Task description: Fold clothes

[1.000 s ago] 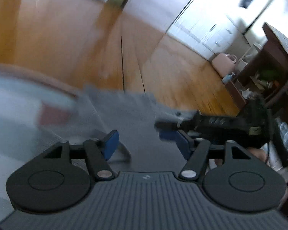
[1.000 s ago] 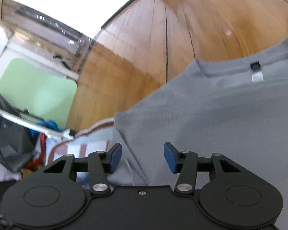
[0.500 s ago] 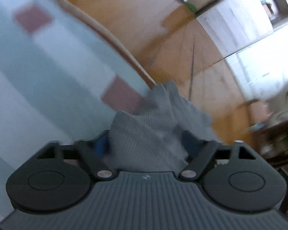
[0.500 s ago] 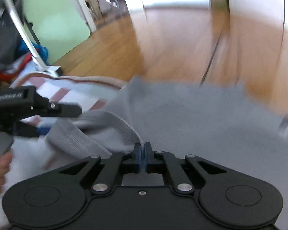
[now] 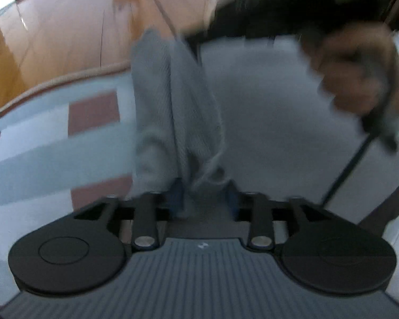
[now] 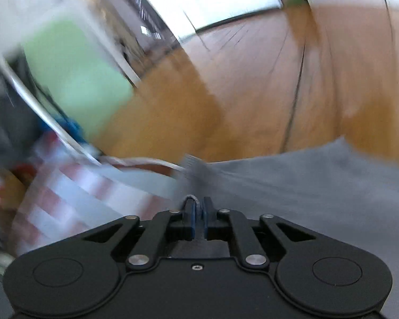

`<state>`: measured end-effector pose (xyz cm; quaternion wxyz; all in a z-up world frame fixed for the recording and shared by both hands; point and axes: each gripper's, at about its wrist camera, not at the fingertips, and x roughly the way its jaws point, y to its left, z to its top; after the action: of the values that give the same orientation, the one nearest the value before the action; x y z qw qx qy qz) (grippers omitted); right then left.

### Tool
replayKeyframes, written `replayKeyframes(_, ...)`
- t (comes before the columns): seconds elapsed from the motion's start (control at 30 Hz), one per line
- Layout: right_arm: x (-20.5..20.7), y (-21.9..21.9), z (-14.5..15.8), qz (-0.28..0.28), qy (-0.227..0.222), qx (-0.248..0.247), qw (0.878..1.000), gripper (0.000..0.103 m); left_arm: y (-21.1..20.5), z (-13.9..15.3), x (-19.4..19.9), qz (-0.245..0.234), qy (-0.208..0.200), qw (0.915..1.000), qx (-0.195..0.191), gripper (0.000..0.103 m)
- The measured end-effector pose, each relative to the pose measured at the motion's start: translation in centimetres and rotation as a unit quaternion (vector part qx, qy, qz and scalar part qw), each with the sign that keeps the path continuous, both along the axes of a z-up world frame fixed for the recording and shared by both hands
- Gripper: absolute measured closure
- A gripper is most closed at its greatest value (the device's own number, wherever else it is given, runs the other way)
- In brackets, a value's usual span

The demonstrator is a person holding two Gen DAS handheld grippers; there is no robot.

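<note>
Both views are blurred, so small details are hard to make out. In the left wrist view the left gripper (image 5: 203, 199) has a bunched fold of the grey shirt (image 5: 173, 111) between its 2 blue fingers (image 5: 176, 198); the cloth covers most of the fingers, which stand a little apart with the cloth pressed between them, so they seem to grip it. The shirt rises in a narrow twisted column straight ahead of the fingers, and a wider flat part spreads to the right of them. Further ahead and to the right, the person's right hand (image 5: 359, 71) is a dark blur around a black handle, and its pose cannot be read. To the left of the fingers lies a checked cloth (image 5: 53, 143) in light blue, white and dark red, and beyond its corded edge is the wooden floor (image 5: 66, 40). In the right wrist view the right gripper (image 6: 198, 212) has its 2 fingers almost together, pinching a thin edge of the shirt (image 6: 306, 186), which spreads ahead and to the right. The checked cloth (image 6: 74, 194) is to the left of these fingers.
</note>
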<state>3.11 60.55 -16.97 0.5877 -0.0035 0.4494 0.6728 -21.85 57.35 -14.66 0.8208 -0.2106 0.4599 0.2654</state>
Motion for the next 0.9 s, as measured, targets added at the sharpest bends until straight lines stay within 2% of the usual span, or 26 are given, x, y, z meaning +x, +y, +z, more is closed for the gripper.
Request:
replayKeyframes(0.07, 0.2, -0.3, 0.0, -0.007, -0.007, -0.004, 1.0, 0.092, 0.1, 0.5, -1.0, 0.006, -0.028, 0.9995, -0.011, 0.059)
replayKeyframes(0.1, 0.2, -0.4, 0.0, -0.012, -0.014, -0.008, 1.0, 0.092, 0.3, 1.0, -1.8, 0.016, -0.056, 0.9981, -0.022, 0.053)
replayKeyframes(0.13, 0.0, -0.2, 0.0, -0.024, -0.051, -0.024, 0.998, 0.092, 0.6, 1.4, -2.5, 0.026, -0.083, 0.9957, -0.033, 0.047)
replayKeyframes(0.17, -0.1, 0.0, 0.1, -0.035, -0.085, -0.039, 0.995, 0.092, 1.0, 1.9, -3.1, 0.036, -0.107, 0.9927, -0.042, 0.045)
replayKeyframes(0.23, 0.8, -0.1, -0.1, -0.057, -0.098, -0.066, 0.991, 0.09, 1.4, 2.6, -4.3, 0.055, -0.153, 0.9853, -0.052, 0.045)
replayKeyframes(0.3, 1.9, -0.5, -0.5, -0.088, -0.054, -0.092, 0.99, 0.085, 2.1, 2.8, -5.2, 0.075, -0.188, 0.9771, -0.064, 0.043)
replayKeyframes(0.37, 2.4, -1.4, -0.7, -0.123, -0.014, -0.103, 0.987, 0.065, 2.7, 3.0, -6.3, 0.101, -0.219, 0.9674, -0.077, 0.042)
replayKeyframes(0.4, 2.5, -1.9, -0.8, -0.143, 0.0, -0.107, 0.984, 0.061, 3.2, 2.7, -6.6, 0.121, -0.223, 0.9642, -0.077, 0.042)
replayKeyframes(0.5, 1.6, -3.7, -0.2, -0.121, 0.038, -0.053, 0.991, 0.059, 5.0, 1.4, -6.9, 0.176, -0.209, 0.9589, -0.075, 0.041)
replayKeyframes(0.53, 0.9, -4.0, 0.0, -0.106, 0.049, -0.033, 0.993, 0.049, 5.6, 0.9, -6.9, 0.194, -0.201, 0.9573, -0.074, 0.041)
replayKeyframes(0.6, -1.4, -3.9, 0.1, -0.061, 0.055, -0.034, 0.996, 0.041, 6.3, 0.1, -6.9, 0.219, -0.183, 0.955, -0.082, 0.041)
replayKeyframes(0.67, -4.0, -4.0, -0.3, -0.014, 0.034, -0.056, 0.998, 0.041, 6.8, -0.3, -7.1, 0.24, -0.173, 0.9517, -0.083, 0.041)
replayKeyframes(0.77, -8.0, -5.0, -1.0, 0.034, -0.037, -0.077, 0.996, 0.042, 7.7, -0.9, -7.2, 0.261, -0.181, 0.9451, -0.079, 0.041)
replayKeyframes(0.8, -9.1, -5.2, -1.4, 0.044, -0.069, -0.079, 0.994, 0.052, 8.1, -1.2, -6.8, 0.259, -0.181, 0.9454, -0.08, 0.041)
replayKeyframes(0.83, -9.8, -5.4, -1.7, 0.054, -0.095, -0.078, 0.991, 0.088, 8.5, -1.4, -6.4, 0.257, -0.18, 0.9458, -0.081, 0.041)
replayKeyframes(0.9, -11.2, -6.0, -1.7, 0.072, -0.127, -0.077, 0.986, 0.089, 9.0, -1.7, -5.4, 0.252, -0.178, 0.9477, -0.083, 0.041)
